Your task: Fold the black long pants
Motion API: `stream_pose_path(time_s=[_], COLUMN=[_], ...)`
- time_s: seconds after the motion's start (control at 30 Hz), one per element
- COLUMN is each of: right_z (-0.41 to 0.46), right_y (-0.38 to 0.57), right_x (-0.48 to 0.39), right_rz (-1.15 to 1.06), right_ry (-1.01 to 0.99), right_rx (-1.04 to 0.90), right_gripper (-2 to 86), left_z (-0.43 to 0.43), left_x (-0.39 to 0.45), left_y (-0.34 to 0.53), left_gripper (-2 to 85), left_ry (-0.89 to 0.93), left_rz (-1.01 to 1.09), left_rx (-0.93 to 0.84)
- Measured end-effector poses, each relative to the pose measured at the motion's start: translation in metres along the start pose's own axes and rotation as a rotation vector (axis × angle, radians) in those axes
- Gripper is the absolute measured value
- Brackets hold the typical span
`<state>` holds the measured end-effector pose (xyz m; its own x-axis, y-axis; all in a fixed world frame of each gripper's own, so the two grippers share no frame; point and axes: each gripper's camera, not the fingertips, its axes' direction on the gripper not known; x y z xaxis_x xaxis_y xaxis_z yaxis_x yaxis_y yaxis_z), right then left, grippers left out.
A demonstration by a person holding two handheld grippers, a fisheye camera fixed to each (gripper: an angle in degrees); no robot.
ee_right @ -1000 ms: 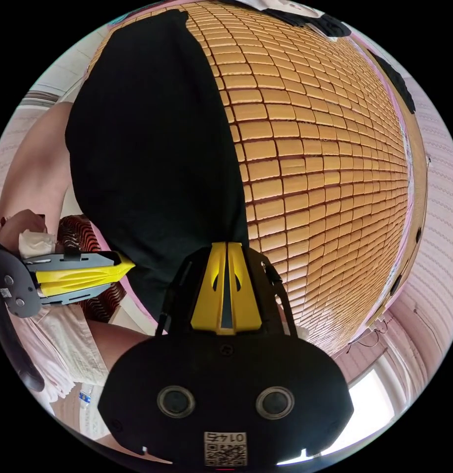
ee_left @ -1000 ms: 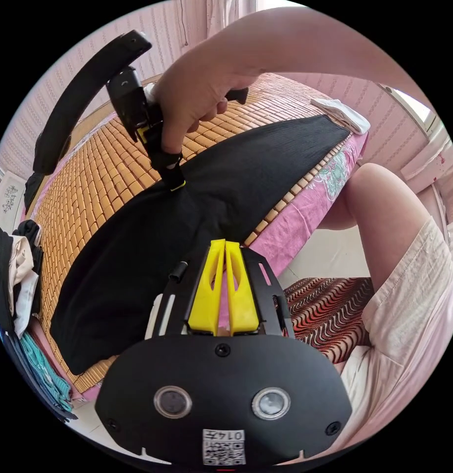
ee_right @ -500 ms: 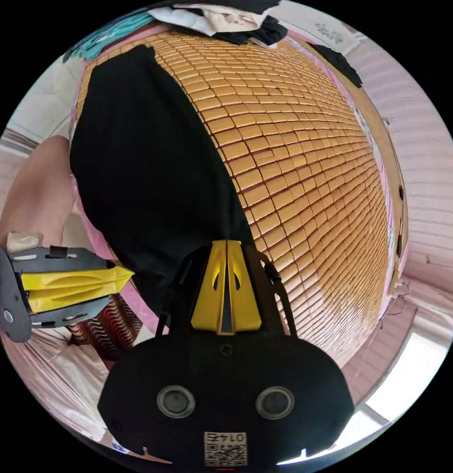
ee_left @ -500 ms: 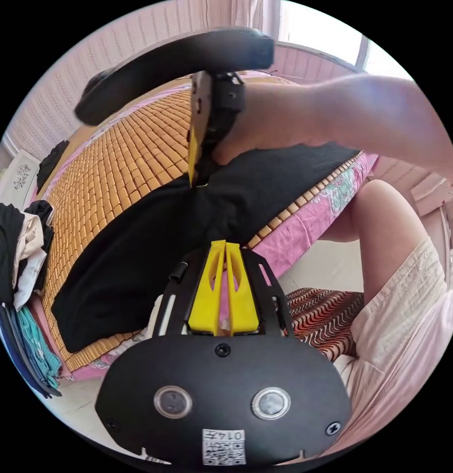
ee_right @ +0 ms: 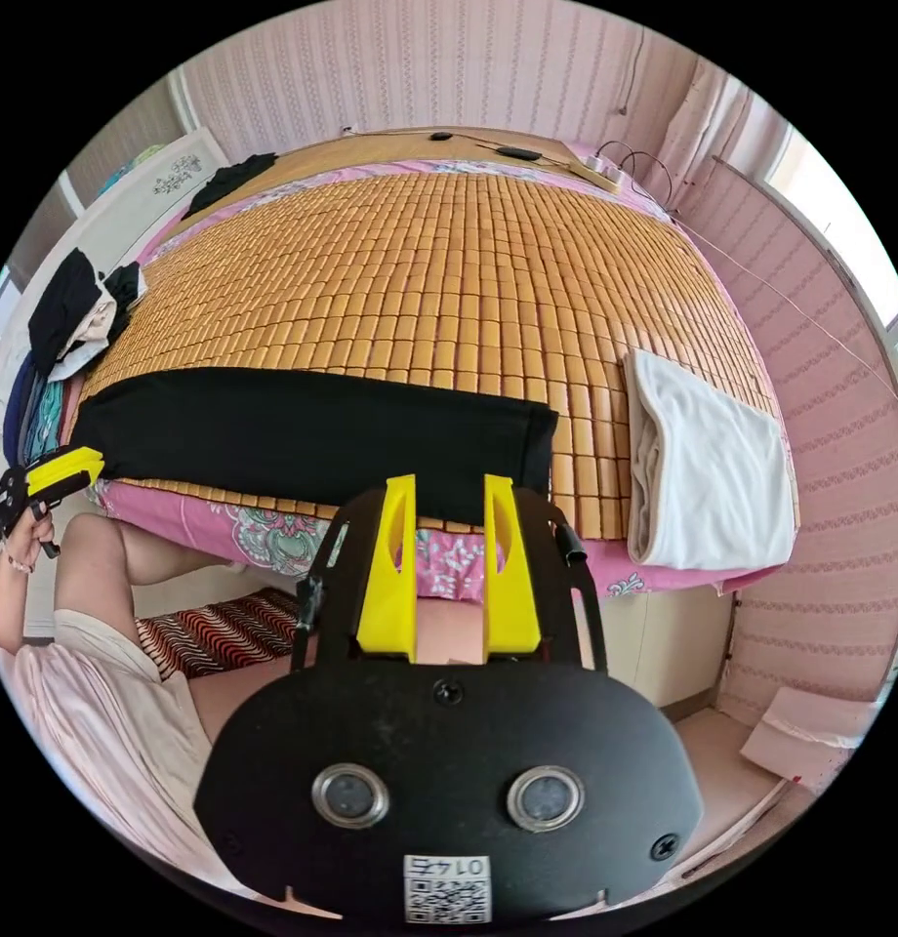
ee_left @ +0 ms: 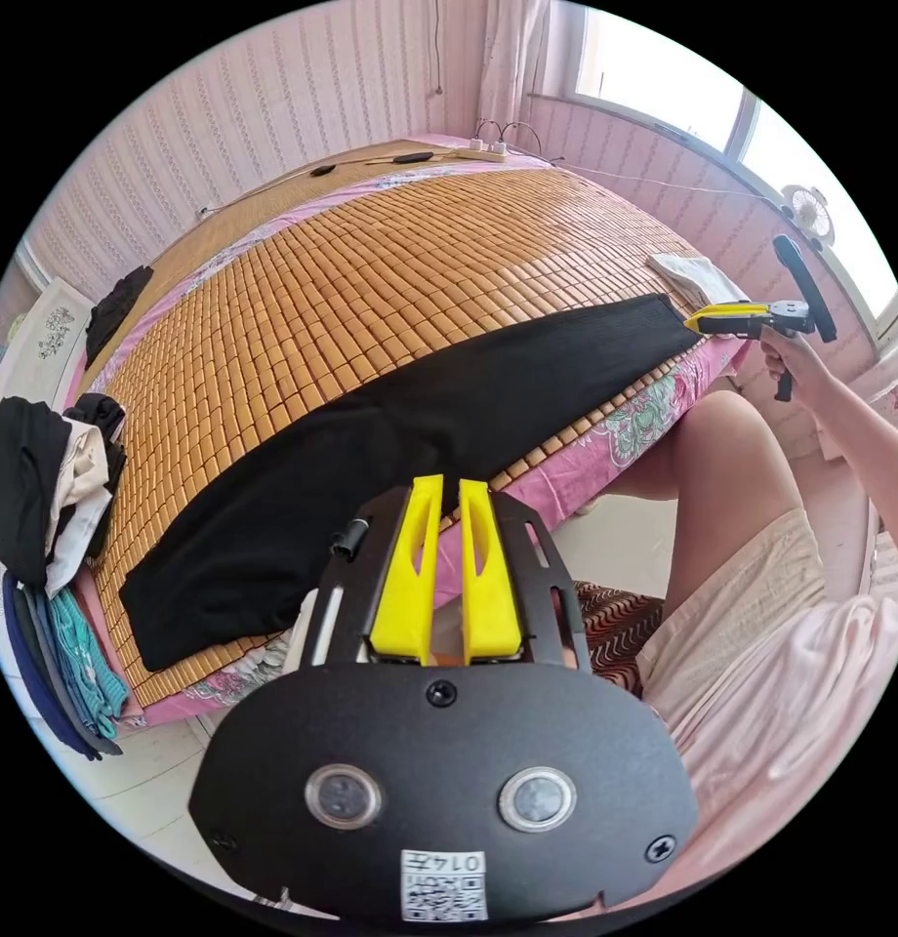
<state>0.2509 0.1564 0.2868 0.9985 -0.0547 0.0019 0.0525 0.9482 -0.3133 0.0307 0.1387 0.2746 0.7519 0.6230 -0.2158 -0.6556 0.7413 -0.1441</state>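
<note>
Both grippers hang off the bed's near edge, holding nothing. Left yellow-jawed gripper [ee_left: 444, 488]: jaws slightly parted. Right yellow-jawed gripper [ee_right: 449, 483]: jaws wider apart.

The black long pants [ee_right: 303, 434] lie flat as one long narrow strip along the near edge of the tan bamboo-tile mat [ee_right: 449, 273], apparently laid leg over leg and ready for a crosswise fold. Just beyond one end sits a folded white cloth [ee_right: 713, 468]. Off the other end, a heap of mixed clothes [ee_left: 49, 488], likely waiting.

Both views look across the bed [ee_left: 605, 459] from off its near edge, the left gripper view by one end of the black pants [ee_left: 390, 429], the right gripper view by the other; both share the mat [ee_right: 449, 283].
</note>
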Motion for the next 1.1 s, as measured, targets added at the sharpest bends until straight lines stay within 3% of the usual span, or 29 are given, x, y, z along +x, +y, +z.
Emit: stream_pose_path(time_s=[0.27, 0.47, 0.8, 1.1], right_z=[0.036, 0.039, 0.041, 0.039], right_y=[0.007, 0.018, 0.019, 0.023], right_x=[0.048, 0.047, 0.060, 0.082], right_rz=[0.053, -0.058, -0.167, -0.173], right_ry=[-0.010, 0.151, 0.180, 0.257], right_rx=[-0.045, -0.015, -0.063, -0.062], right_gripper=[14.3, 10.4, 4.8, 6.7], left_z=[0.023, 0.046, 0.054, 0.068], left_x=[0.031, 0.036, 0.002, -0.016], left_y=[-0.048, -0.073, -0.080, -0.088], left_gripper=[6.0, 6.3, 6.8, 7.2], left_ry=[-0.019, -0.029, -0.057, -0.075], left_rz=[0.046, 0.049, -0.036, -0.072], left_rx=[-0.075, -0.148, -0.195, -0.256])
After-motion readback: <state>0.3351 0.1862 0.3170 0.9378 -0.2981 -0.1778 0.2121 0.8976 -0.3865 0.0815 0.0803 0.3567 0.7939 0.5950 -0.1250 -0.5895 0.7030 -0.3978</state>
